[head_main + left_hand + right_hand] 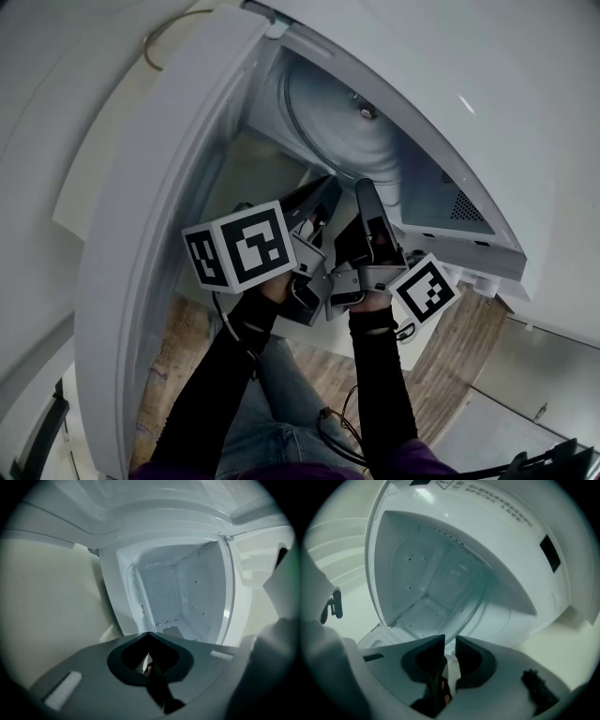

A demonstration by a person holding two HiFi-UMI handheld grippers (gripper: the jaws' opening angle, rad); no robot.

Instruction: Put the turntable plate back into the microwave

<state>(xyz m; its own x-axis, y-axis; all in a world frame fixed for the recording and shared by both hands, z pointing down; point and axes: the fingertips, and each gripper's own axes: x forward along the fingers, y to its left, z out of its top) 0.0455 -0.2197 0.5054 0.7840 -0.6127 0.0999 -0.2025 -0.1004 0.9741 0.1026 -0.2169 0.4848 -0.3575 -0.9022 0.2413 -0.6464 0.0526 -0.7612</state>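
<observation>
Grippers first: the right gripper (pixel 450 639) is pinched narrow on the rim of the round clear glass turntable plate (pixel 436 588), so that one's doing the carrying. The left gripper (pixel 148 633) is closed right up with nothing in it as far as I can see, just beside the right one. The plate's tilted at the mouth of the white microwave (pixel 469 94). Can't tell if it's partly inside. The white microwave door (pixel 159 187) is swung wide on the left, and the pale cavity (pixel 178 592) looks bare. I'd call it roughly halfway: door's open, plate's gripped and up at the opening. Left to do, by my reckoning: slide it in, lay it flat on the cavity floor, let go.
</observation>
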